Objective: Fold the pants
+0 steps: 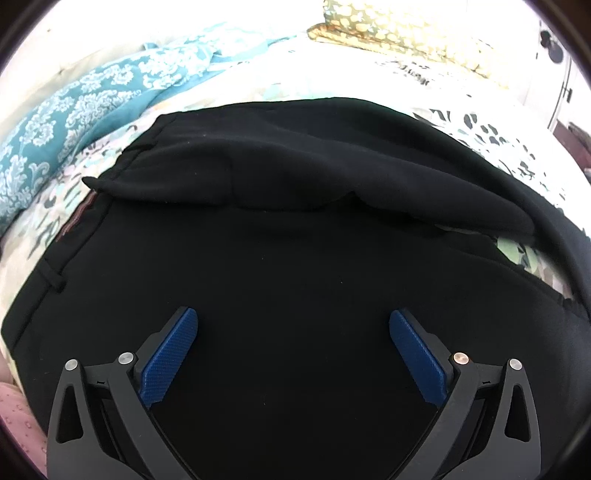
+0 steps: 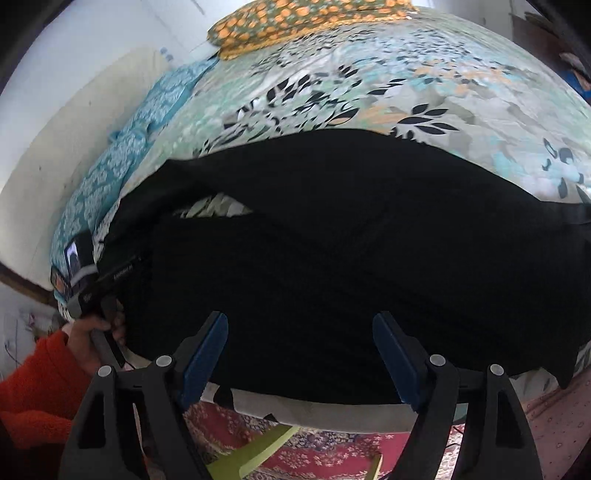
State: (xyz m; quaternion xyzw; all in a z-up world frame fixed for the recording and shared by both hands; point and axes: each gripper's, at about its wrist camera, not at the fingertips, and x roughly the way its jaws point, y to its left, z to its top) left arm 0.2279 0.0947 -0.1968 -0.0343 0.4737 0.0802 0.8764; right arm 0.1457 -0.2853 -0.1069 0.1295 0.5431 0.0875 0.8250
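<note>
Black pants (image 1: 295, 258) lie spread across the bed and fill most of the left wrist view. A folded-over layer (image 1: 295, 166) lies on their far part, and the waistband (image 1: 79, 218) shows at the left. My left gripper (image 1: 291, 319) hovers over the dark cloth, open, with nothing between its blue pads (image 1: 170, 358). In the right wrist view the pants (image 2: 332, 240) reach the near bed edge. My right gripper (image 2: 300, 321) is open above that edge, its pads (image 2: 205, 354) clear of the cloth. A hand (image 2: 88, 339) in an orange sleeve holds the left tool's body (image 2: 83, 273) at the left.
A floral bedsheet (image 2: 351, 81) covers the bed. A teal patterned blanket (image 1: 74, 110) lies along the left side and an orange flowered pillow (image 2: 295, 22) at the head. Below the bed edge are a red rug (image 2: 332, 450) and a green plastic piece (image 2: 255, 450).
</note>
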